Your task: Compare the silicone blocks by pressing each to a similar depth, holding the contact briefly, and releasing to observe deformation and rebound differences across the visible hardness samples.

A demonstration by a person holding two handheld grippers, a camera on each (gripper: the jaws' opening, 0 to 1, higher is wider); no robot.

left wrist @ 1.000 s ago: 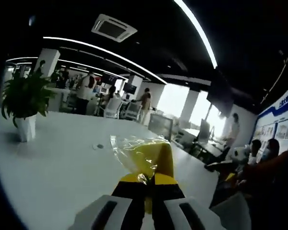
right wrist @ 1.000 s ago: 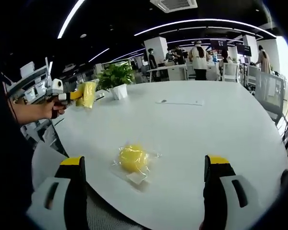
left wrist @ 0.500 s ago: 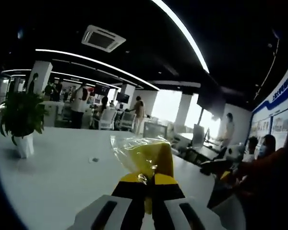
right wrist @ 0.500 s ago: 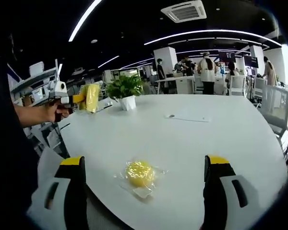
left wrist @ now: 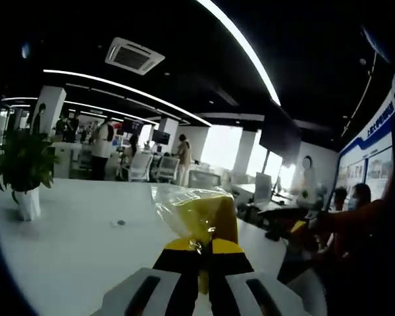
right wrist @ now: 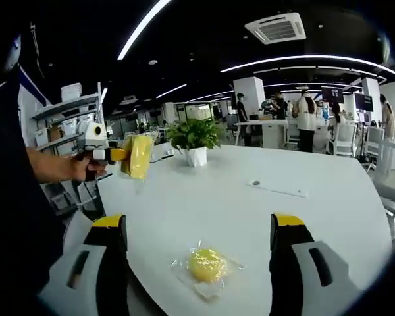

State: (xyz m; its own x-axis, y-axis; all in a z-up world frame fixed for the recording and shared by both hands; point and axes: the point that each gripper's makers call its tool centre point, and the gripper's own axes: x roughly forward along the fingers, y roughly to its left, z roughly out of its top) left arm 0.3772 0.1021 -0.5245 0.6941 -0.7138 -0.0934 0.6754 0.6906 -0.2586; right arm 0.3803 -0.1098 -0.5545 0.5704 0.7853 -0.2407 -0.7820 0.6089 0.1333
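Left gripper (left wrist: 203, 253) jaws clamped on a bagged yellow silicone block (left wrist: 201, 217), held up in the air off the table; in the right gripper view it sits at 10 o'clock, gripped by a hand (right wrist: 79, 166). Right gripper (right wrist: 199, 253) jaws wide apart, holding nothing, above a second bagged yellow block (right wrist: 207, 265) lying on the white table (right wrist: 263, 217). Potted plant (right wrist: 195, 139) at 12 o'clock. Open office behind.
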